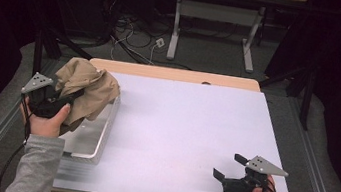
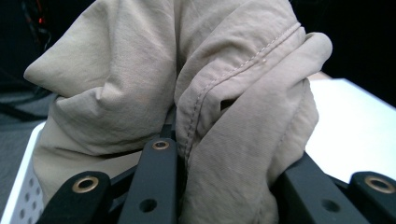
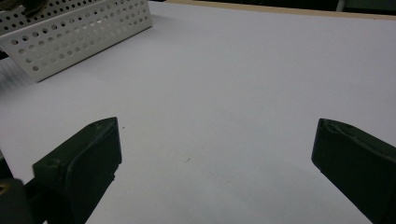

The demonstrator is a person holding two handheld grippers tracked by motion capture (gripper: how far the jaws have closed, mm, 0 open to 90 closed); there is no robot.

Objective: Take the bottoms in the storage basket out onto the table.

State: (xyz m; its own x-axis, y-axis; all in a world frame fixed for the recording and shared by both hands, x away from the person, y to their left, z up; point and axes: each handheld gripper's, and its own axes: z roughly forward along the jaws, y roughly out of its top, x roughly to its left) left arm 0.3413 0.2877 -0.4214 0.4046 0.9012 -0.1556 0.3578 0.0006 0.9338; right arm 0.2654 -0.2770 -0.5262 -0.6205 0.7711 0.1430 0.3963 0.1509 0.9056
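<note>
A crumpled tan cloth [image 1: 87, 89] hangs bunched above the white perforated basket [image 1: 97, 136] at the table's left edge. My left gripper [image 1: 64, 99] is shut on it; in the left gripper view the two black jaws pinch a thick fold of the tan cloth [image 2: 233, 140], a stitched seam running down its middle. Near the front right corner, my right gripper [image 1: 229, 167] hovers just over the white table top, jaws spread wide with nothing between them. In the right gripper view, bare table lies between its fingertips [image 3: 84, 158].
The basket [image 3: 79, 37] has perforated white walls and sits along the left side of the white table top [image 1: 189, 129]. Beyond the far wooden edge stand another table's legs and loose cables on the floor. Dark curtains flank both sides.
</note>
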